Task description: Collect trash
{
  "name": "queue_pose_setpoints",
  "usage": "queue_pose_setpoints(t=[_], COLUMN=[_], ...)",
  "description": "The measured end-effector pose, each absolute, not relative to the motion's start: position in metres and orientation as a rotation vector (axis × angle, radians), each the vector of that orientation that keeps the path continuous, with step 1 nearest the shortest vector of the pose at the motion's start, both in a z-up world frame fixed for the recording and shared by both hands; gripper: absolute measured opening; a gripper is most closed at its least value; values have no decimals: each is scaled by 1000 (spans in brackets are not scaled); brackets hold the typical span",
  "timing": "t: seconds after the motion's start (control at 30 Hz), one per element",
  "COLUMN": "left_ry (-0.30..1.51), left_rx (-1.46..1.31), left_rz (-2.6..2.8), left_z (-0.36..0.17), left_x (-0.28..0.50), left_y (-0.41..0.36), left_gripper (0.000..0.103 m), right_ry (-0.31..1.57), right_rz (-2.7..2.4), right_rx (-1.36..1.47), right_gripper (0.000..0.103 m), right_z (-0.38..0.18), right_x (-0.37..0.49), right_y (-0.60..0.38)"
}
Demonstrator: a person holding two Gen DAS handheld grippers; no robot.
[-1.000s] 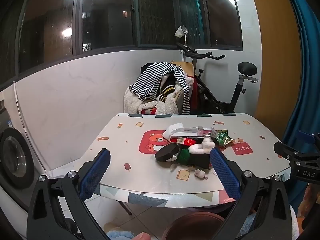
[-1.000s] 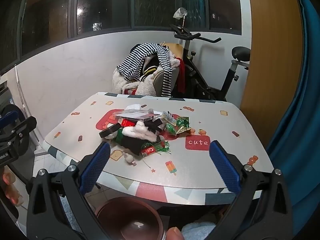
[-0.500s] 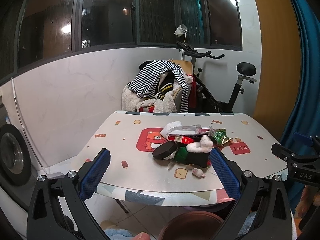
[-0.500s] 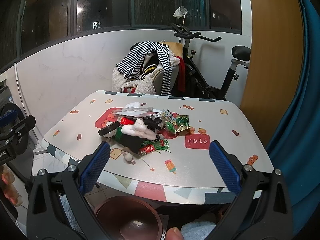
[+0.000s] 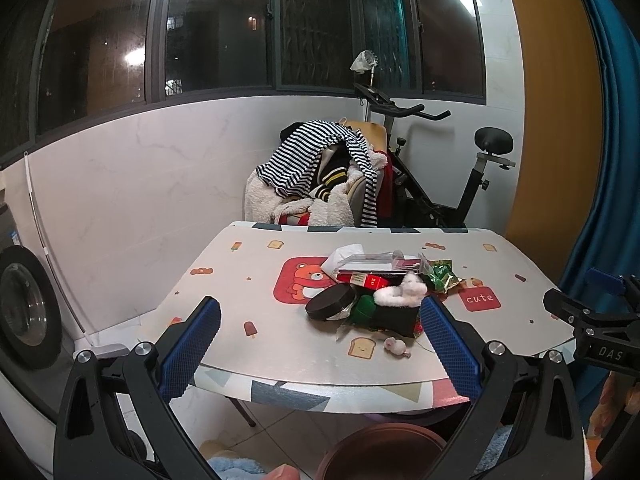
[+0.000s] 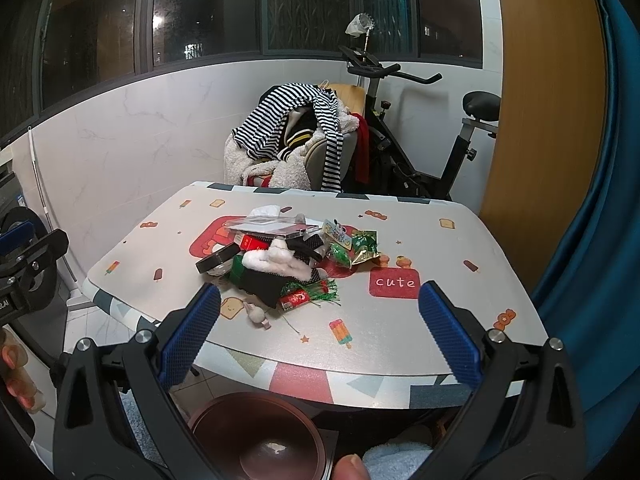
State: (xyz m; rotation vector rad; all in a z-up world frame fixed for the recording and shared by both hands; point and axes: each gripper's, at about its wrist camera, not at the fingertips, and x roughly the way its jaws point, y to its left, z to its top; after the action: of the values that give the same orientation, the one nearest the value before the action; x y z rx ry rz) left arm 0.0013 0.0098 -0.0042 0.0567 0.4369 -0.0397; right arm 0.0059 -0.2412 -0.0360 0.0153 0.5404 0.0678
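A heap of trash lies mid-table: a black round lid, a red box, a clear plastic case, green wrappers, a white fluffy piece and a small pale scrap. The heap also shows in the right wrist view. A brown round bin stands on the floor below the table's near edge, also in the left wrist view. My left gripper is open and empty, short of the table. My right gripper is open and empty, over the near edge.
The table has a printed cover with a "cute" patch. Behind it a chair piled with clothes and an exercise bike. A washing machine stands left, a blue curtain right.
Both views have drawn back and shifted slightly; the trash heap sits a little further away and lower in the left wrist view. Both grippers stay open.
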Motion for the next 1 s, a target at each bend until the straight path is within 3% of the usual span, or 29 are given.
queue_pose_setpoints(t=[1.0], left_ry=[435], left_rx=[57], left_rz=[-38], left_z=[-4], left_x=[2], left_y=[13], left_gripper=[98], right_ry=[540], right_rz=[73], right_rx=[21], right_gripper=[97], right_z=[-33], right_x=[7], right_y=[-242])
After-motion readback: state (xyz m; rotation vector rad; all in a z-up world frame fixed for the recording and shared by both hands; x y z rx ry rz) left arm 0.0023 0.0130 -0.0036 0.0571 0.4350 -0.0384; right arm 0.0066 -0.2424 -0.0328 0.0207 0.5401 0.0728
